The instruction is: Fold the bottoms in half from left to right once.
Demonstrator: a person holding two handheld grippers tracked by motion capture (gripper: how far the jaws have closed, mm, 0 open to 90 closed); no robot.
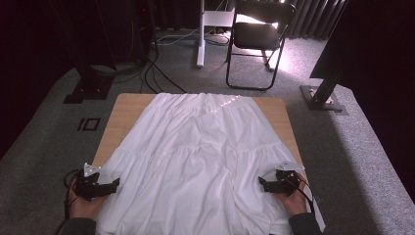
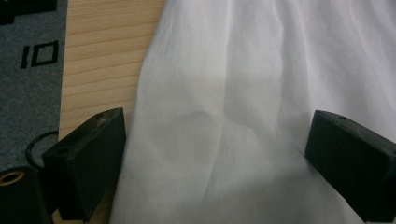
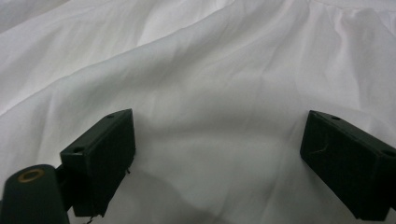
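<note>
Grey carpet around wooden desk [image 1: 125, 111], white skirt [image 1: 198, 156] spread flat over it, hem toward person; thin, light, floppy, likely slippery, so pinch hem corners; left gripper [image 1: 115, 184] and right gripper [image 1: 260, 182] fingers wide, holding nothing.

The high view looks forward and down over the whole table [image 1: 122, 110] from the person's side. Each gripper view sits low and close, looking along its jaws across the white cloth [image 1: 195, 156], which all three share.
</note>
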